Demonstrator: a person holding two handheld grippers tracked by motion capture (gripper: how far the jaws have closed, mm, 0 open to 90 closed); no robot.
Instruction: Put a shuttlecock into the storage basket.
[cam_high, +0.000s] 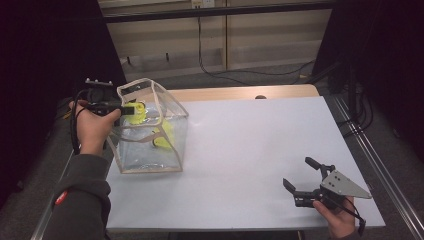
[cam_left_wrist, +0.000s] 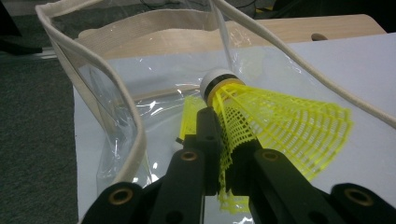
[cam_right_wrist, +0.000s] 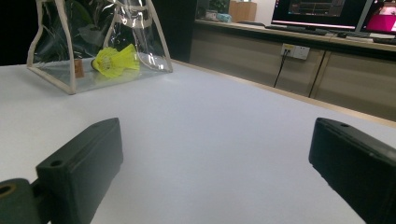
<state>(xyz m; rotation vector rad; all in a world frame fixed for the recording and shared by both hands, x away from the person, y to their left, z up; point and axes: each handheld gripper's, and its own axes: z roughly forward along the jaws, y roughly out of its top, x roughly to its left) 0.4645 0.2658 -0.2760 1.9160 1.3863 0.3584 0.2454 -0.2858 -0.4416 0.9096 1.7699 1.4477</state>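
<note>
Glare on the clear bag (cam_high: 150, 150) blurs a second yellow shuttlecock (cam_high: 164, 136) lying inside. The left gripper (cam_left_wrist: 223, 154) clamps a shuttlecock (cam_left_wrist: 280, 126) at the bag's open mouth; the right gripper (cam_high: 300, 176) rests with jaws spread, empty

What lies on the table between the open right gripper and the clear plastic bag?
Nothing: in the right gripper view, bare white tabletop runs from the right gripper to the clear plastic bag with beige trim. The high view shows the same.
</note>
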